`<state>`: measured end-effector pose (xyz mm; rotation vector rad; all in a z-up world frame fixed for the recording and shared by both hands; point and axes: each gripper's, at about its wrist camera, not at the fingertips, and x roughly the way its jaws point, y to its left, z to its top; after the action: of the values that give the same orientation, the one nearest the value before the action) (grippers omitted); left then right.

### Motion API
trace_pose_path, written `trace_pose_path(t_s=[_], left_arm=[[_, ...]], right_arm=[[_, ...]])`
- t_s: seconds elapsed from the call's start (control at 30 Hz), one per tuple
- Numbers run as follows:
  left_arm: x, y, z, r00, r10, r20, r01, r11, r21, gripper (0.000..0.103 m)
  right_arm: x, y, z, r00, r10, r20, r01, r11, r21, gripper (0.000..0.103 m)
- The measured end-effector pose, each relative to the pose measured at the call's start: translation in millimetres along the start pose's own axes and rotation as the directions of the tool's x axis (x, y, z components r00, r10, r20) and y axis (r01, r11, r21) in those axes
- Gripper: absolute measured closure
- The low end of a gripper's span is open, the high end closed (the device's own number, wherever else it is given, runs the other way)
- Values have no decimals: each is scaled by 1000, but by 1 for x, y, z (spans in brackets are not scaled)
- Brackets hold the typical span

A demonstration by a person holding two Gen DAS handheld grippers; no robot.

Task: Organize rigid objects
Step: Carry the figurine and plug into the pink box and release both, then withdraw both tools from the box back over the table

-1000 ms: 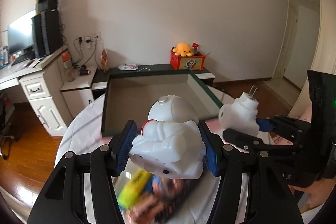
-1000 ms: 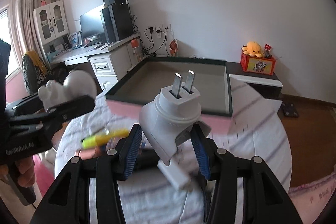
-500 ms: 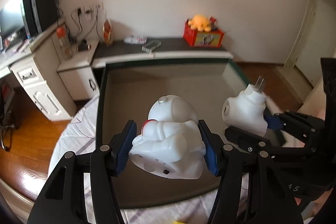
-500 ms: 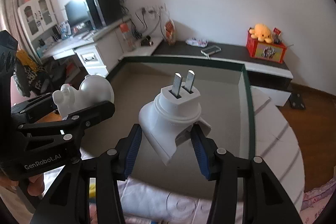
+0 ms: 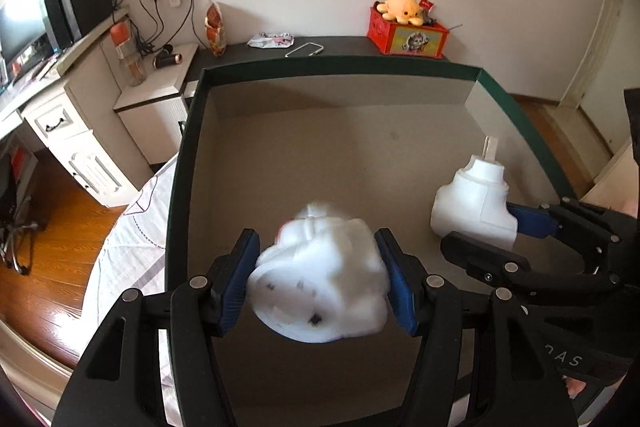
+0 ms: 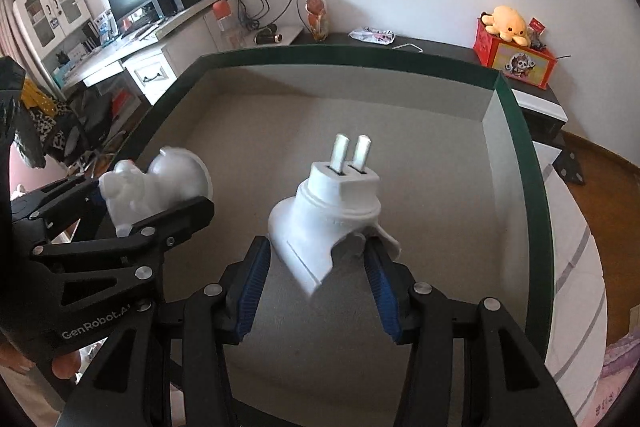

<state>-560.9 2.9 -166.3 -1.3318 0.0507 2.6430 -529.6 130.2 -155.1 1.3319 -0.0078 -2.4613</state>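
Right now my left gripper (image 5: 318, 277) hangs over the green-rimmed box (image 5: 188, 147), its 2 blue pads pressed on a blurred white astronaut figure (image 5: 320, 279). At 3 o'clock from it, my right gripper (image 6: 318, 277) carries a white plug adapter (image 6: 332, 211) with 2 prongs pointing to 12; whether its pads truly pinch it I cannot tell. Along the left gripper's black arm I read "GenRobot.AI".

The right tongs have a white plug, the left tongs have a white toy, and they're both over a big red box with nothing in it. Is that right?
Almost. The box isn't red: the right wrist view shows a dark green rim and plain brown inside. The rest holds: the right tongs have the white plug, the left tongs the white toy, both over the empty box.
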Motion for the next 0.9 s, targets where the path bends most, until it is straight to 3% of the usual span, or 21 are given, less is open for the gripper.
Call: trace_pose_path(t_s=[0.1, 0.17, 0.23, 0.37, 0.57, 0.77, 0.9], left_arm=[[-12, 2, -3, 999, 32, 22, -32, 999, 3, 32], [-23, 7, -7, 998, 52, 44, -52, 999, -5, 17], [-37, 12, -11, 997, 41, 63, -40, 999, -29, 13], [-78, 17, -25, 989, 69, 130, -63, 997, -54, 6], [-156, 11, -61, 946, 143, 291, -136, 990, -45, 0], [-222, -8, -108, 904, 174, 390, -178, 984, -27, 0], [-254, -17, -138, 870, 222, 441, -216, 974, -65, 0]], right_arm=[[-9, 1, 0, 1000, -19, 17, 19, 1000, 5, 41], [-16, 0, -1, 999, -19, 33, 18, 1000, 10, 37], [-31, 0, -6, 998, -11, 55, 11, 1000, 17, 29], [-60, 9, -13, 993, -38, 113, 40, 999, -10, 27], [-120, 35, -36, 973, -42, 228, 58, 996, -68, 24], [-180, 61, -80, 933, -36, 359, 79, 991, -105, 23], [-208, 72, -112, 902, -62, 426, 113, 989, -96, 22]])
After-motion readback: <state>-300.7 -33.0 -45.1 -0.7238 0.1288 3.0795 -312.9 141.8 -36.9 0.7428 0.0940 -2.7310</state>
